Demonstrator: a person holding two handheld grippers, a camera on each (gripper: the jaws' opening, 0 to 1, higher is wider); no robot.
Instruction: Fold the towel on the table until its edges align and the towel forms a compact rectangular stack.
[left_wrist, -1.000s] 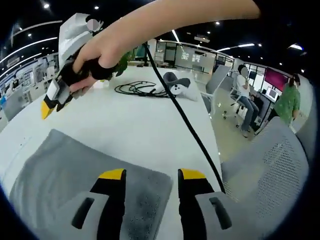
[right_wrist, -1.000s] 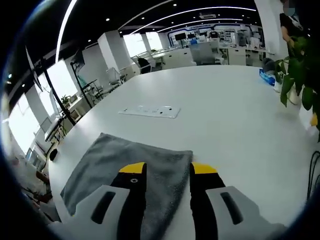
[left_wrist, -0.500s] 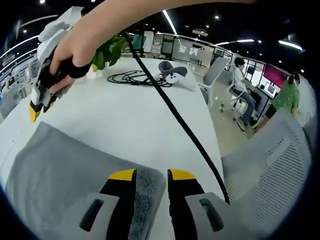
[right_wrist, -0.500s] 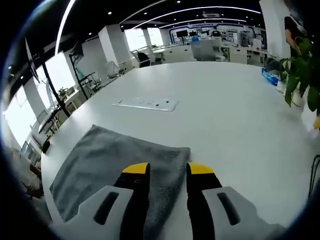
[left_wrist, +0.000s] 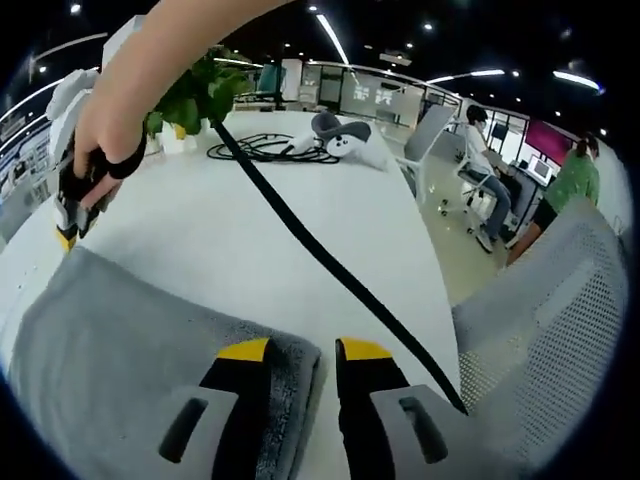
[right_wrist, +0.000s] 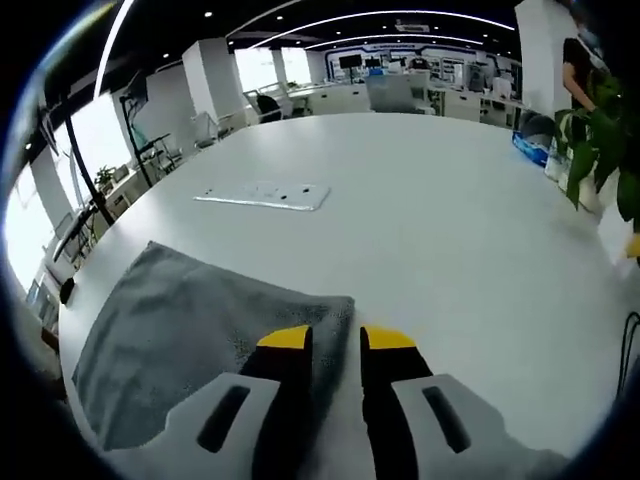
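Note:
A grey towel (left_wrist: 130, 350) lies flat on the white table (left_wrist: 230, 230). My left gripper (left_wrist: 303, 350) rises from the bottom of the left gripper view, its yellow-tipped jaws drawn in on the towel's near right corner. At the far left of that view a hand holds the right gripper (left_wrist: 68, 225), whose tip is down at the towel's other corner. In the right gripper view the towel (right_wrist: 170, 330) spreads to the left, and the right gripper (right_wrist: 335, 338) has its jaws close together over the towel's corner edge.
A black cable (left_wrist: 330, 270) runs from the right gripper across the table. Behind it lie a coiled cable (left_wrist: 265, 150), a white headset (left_wrist: 340, 135) and a plant (left_wrist: 190, 95). A mesh chair (left_wrist: 560, 330) stands at the right. A white socket panel (right_wrist: 265, 195) sits beyond the towel.
Both pairs of jaws have narrowed onto the towel's corners, the left over the first half second, the right throughout. The right gripper has dropped down to the towel's far corner.

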